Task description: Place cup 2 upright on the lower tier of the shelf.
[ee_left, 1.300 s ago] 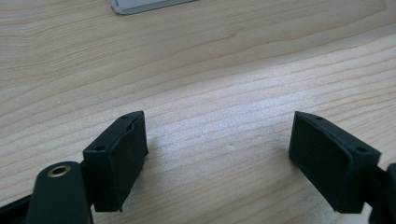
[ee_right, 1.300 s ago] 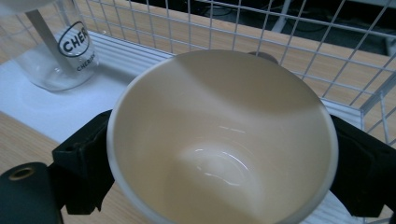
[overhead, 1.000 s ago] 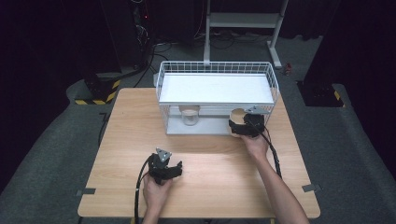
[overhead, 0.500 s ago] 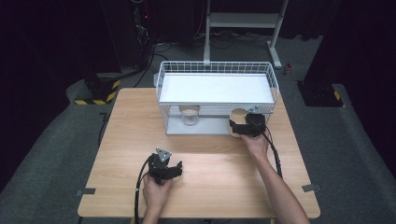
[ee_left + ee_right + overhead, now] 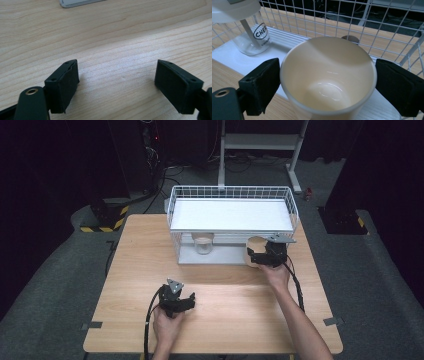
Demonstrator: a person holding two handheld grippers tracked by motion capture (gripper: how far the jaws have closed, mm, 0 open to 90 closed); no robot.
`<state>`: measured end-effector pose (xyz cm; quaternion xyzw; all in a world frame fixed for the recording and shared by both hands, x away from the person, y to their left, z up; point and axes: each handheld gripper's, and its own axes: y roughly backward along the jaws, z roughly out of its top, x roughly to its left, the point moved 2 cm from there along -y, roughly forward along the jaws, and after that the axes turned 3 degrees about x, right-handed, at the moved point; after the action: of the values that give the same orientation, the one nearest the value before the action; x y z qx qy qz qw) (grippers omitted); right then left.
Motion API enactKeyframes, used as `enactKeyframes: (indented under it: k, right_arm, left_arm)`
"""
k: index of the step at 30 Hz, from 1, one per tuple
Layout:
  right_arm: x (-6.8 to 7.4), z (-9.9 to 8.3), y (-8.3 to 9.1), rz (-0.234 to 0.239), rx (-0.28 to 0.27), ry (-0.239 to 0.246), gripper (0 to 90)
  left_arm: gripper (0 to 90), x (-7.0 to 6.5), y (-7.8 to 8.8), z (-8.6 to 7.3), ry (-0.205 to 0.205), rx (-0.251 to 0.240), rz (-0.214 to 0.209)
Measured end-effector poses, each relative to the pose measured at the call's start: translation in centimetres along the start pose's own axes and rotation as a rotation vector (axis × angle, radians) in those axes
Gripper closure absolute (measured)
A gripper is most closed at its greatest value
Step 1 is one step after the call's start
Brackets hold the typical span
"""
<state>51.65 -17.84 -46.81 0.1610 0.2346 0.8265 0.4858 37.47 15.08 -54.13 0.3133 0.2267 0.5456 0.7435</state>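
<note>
A cream cup (image 5: 329, 82) stands upright between my right gripper's (image 5: 327, 83) pads, which press on its two sides. In the high view the cup (image 5: 254, 249) and my right gripper (image 5: 261, 257) are at the front right corner of the white wire rack (image 5: 230, 195), by its lower shelf (image 5: 220, 256). My left gripper (image 5: 189, 302) rests low over the table's near left part, held by a hand. Its jaws stand apart in the left gripper view (image 5: 116, 77), with bare wood between them.
A clear glass jar (image 5: 202, 243) with a white lid and printed label (image 5: 253, 37) stands on the rack's lower shelf, left of the cup. The rack's top holds a white tray (image 5: 230, 214). Bare wooden table (image 5: 240, 320) lies between the hands. Dark floor surrounds it.
</note>
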Motion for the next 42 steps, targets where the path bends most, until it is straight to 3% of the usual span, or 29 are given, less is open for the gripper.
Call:
enactKeyframes:
  k: [11,17,21,32,42]
  right_arm:
    - [-0.4,-1.1,2.1,0.002,-0.02,-0.014,8.5]
    - [-0.4,-2.6,3.1,0.012,0.021,-0.035,10.8]
    - [-0.3,-3.6,3.6,0.009,0.046,-0.023,14.4]
    - [0.5,-4.8,2.3,-0.021,0.086,0.0,28.2]
    - [0.5,-5.1,1.2,-0.048,0.108,-0.015,38.4]
  left_arm:
    - [19.8,0.0,0.0,0.0,0.0,0.0,0.001]
    - [19.8,0.0,0.0,0.0,0.001,0.0,0.001]
    - [19.9,0.0,0.0,0.0,0.001,0.0,0.001]
    - [19.9,0.0,0.0,0.0,0.001,0.0,0.001]
    - [20.0,0.0,0.0,0.0,0.002,-0.001,0.001]
